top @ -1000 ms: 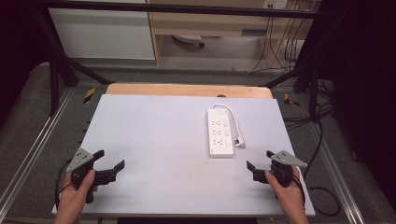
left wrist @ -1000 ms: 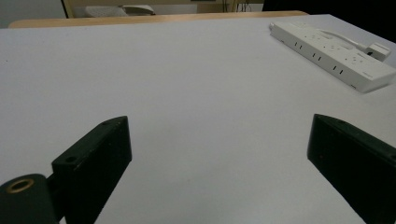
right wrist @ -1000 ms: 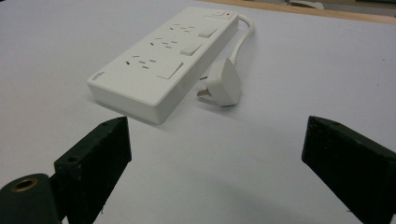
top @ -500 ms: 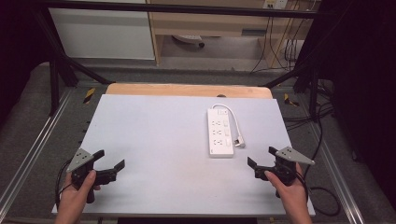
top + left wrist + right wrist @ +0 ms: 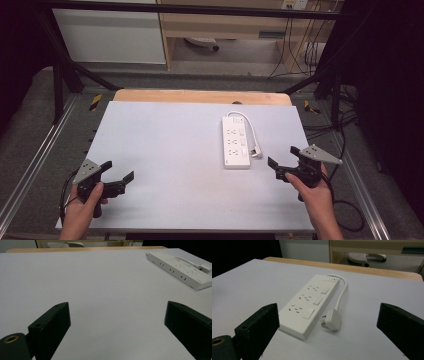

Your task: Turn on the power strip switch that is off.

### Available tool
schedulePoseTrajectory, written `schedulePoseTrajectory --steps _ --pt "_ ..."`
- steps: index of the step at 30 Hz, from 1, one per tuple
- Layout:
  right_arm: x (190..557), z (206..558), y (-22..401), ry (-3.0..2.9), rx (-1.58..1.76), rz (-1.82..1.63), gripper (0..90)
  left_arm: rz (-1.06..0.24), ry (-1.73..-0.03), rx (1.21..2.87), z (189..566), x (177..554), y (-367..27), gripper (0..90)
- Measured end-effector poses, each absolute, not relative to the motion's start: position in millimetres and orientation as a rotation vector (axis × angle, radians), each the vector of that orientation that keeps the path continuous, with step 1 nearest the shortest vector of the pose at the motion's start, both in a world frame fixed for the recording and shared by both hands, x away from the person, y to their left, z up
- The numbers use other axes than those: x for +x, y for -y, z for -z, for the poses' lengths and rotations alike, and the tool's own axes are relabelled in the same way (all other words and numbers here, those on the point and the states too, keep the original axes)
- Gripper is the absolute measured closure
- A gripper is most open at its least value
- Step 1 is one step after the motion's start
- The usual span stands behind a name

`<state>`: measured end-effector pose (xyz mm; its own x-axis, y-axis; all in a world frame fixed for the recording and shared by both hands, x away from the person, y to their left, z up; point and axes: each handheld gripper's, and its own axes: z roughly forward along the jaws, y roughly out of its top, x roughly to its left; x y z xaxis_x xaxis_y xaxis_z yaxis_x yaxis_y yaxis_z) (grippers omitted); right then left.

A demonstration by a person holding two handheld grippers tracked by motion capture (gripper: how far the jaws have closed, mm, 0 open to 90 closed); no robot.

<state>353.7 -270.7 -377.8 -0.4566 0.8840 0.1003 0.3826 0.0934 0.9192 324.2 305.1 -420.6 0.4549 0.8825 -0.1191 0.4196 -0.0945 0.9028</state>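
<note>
right tool edges toward the power strip

over the last second the right tool (image 5: 284,161) has shifted a little on the near right part of the bench (image 5: 165,140), its grey plate now turned up and outward, and it sits just off the near right corner of the power strip (image 5: 235,142). its jaws stand wide apart, gripping nothing. from the right gripper view the power strip (image 5: 308,304) lies straight ahead between the spread jaws, flat on the bench, with its plug (image 5: 332,320) resting just beside its right side and the cable (image 5: 341,293) looping back to the strip's far end.

the left tool (image 5: 116,175) has barely moved: it hovers well to the left of the power strip, jaws released and empty. in the left gripper view the power strip (image 5: 180,269) shows far off to the right.

my reading is that the work is only beginning. the right tool appears to be lining up on the strip or its plug, nothing is grasped yet, and the strip itself has not been disturbed.
</note>
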Motion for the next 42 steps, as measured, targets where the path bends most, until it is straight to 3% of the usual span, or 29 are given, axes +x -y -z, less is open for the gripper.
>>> schedulePoseTrajectory --steps 23,42 --pt "390 354 259 -1.856 1.234 -1.388 19.8 -0.581 -1.130 1.703 420 324 -306 6.5" --pt "409 348 242 -1.876 1.163 -1.383 56.9 -0.574 -1.133 1.706 420 324 -306 6.5"
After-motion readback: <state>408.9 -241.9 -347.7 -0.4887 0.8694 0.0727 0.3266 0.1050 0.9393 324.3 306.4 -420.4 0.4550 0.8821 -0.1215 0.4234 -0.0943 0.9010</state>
